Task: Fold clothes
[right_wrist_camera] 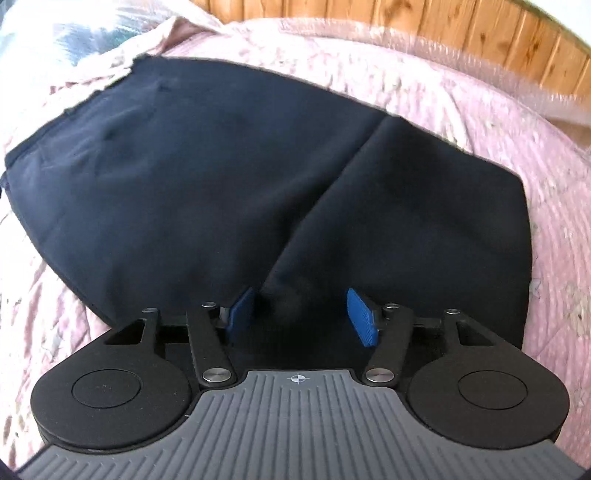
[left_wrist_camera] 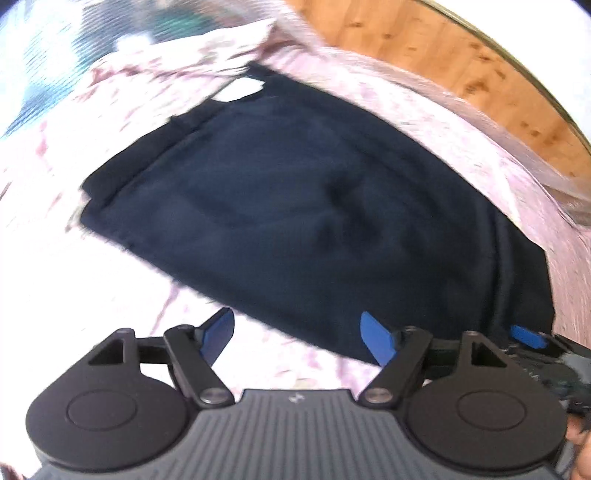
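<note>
A dark navy garment [left_wrist_camera: 303, 206] lies spread flat on a pink quilted bedspread [left_wrist_camera: 122, 118]; a white label [left_wrist_camera: 240, 88] shows at its far edge. My left gripper [left_wrist_camera: 297, 338] is open at the garment's near edge, nothing between its blue pads. In the right wrist view the same garment [right_wrist_camera: 207, 166] shows a fold line running diagonally, with one layer lapped over the other. My right gripper [right_wrist_camera: 301, 314] is open low over the cloth, a raised bump of fabric between its pads. The right gripper's blue tip [left_wrist_camera: 528, 336] shows at the left view's right edge.
The pink bedspread [right_wrist_camera: 461, 96] surrounds the garment on all sides. A wooden board or wall [right_wrist_camera: 480, 33] runs behind the bed. Blurred bluish-white material [left_wrist_camera: 44, 62] lies at the far left. A hand's edge shows at the lower right of the left view.
</note>
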The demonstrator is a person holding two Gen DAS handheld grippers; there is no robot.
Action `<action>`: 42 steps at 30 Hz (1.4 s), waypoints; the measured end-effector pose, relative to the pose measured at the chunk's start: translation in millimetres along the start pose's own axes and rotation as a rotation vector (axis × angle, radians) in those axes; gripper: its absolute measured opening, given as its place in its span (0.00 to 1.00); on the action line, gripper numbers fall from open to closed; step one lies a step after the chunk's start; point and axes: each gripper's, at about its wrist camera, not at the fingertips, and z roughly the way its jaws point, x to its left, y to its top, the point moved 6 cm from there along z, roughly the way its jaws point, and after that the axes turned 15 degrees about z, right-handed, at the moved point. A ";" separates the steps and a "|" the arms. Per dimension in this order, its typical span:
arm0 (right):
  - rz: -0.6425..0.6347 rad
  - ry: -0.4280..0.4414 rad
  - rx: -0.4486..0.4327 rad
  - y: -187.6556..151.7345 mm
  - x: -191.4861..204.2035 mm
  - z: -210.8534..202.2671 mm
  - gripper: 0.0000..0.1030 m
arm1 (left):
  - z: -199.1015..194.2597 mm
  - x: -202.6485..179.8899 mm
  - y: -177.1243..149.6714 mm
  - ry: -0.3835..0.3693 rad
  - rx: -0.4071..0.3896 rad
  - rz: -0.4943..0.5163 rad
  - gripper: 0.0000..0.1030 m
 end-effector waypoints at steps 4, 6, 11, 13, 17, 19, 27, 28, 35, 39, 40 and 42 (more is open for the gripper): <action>0.048 0.064 -0.084 27.3 22.8 -26.3 0.56 | 0.0 69.6 -9.6 -0.021 -0.030 -0.265 0.84; 0.058 0.104 -0.103 43.4 42.8 -31.3 0.59 | 9.8 119.1 -19.0 -0.102 -0.084 -0.487 0.85; 0.121 0.185 -0.053 74.7 102.9 -13.9 0.74 | 42.5 199.6 -27.9 -0.246 -0.166 -0.755 0.93; 0.117 0.235 0.011 87.1 132.6 8.3 0.74 | 47.8 207.7 -20.5 -0.295 -0.197 -0.738 0.95; 0.088 0.244 0.070 115.6 185.9 50.6 0.74 | 52.5 205.2 -4.9 -0.293 -0.190 -0.620 0.74; 0.070 0.241 0.089 131.9 213.4 74.6 0.73 | 54.8 204.1 2.8 -0.292 -0.186 -0.561 0.13; -0.207 0.096 0.190 147.3 273.7 150.1 0.71 | 16.6 153.4 42.1 -0.296 -0.313 -0.108 0.13; -0.237 0.089 0.206 148.5 277.6 150.6 0.72 | 11.1 140.3 48.1 -0.307 -0.333 -0.030 0.13; 0.055 0.187 0.100 236.7 283.3 102.2 0.86 | 0.6 50.7 61.0 -0.403 -0.375 0.397 0.12; -0.075 0.214 0.226 243.8 336.8 108.5 0.94 | 6.9 23.4 56.1 -0.446 -0.359 0.475 0.12; -0.147 0.196 0.284 234.8 352.0 119.0 0.94 | 7.9 18.5 54.0 -0.451 -0.353 0.490 0.12; -0.286 0.132 0.345 216.1 373.7 139.1 0.92 | 7.8 12.7 49.0 -0.452 -0.347 0.514 0.12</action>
